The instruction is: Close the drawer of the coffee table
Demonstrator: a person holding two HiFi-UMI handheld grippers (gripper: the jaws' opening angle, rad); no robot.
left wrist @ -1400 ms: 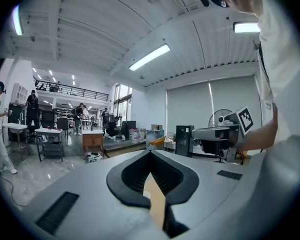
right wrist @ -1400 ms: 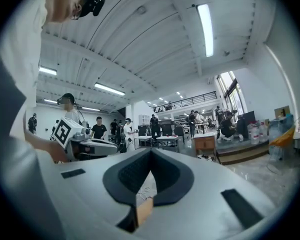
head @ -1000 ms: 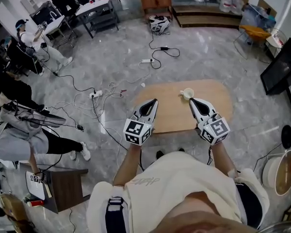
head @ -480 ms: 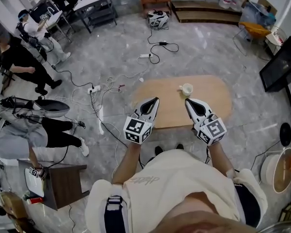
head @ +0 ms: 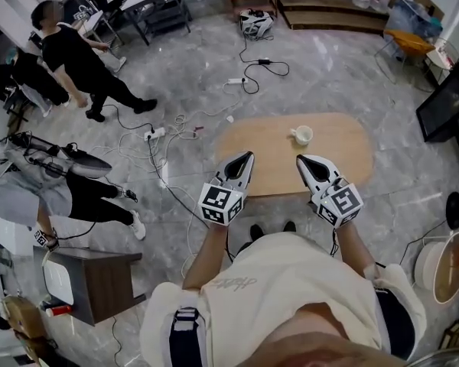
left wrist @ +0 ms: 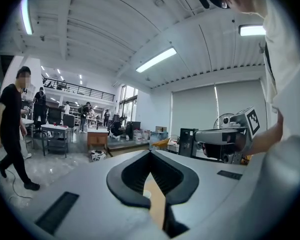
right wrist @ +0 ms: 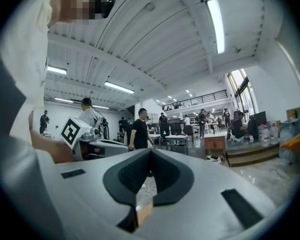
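Observation:
The oval wooden coffee table (head: 344, 155) stands on the marble floor ahead of me, with a white cup (head: 301, 135) on its top. No drawer shows in any view. Both grippers hover above the table's near edge, pointing forward. My left gripper (head: 248, 156) is shut and holds nothing, and so is my right gripper (head: 299, 159). In the left gripper view the jaws (left wrist: 150, 152) meet at the tip, with a strip of tabletop and the cup (left wrist: 147, 195) showing under them. The right gripper view has its jaws (right wrist: 151, 150) closed too.
Cables and a power strip (head: 154, 133) lie on the floor left of the table. A person in black (head: 80, 63) walks at the far left; another crouches beside a dark side table (head: 92, 281). A black screen (head: 448, 102) and a round tub (head: 441, 270) stand at the right.
The person in black has walked to the right across the upper left floor. The view has shifted a little over the table. Both grippers keep their pose and stay shut.

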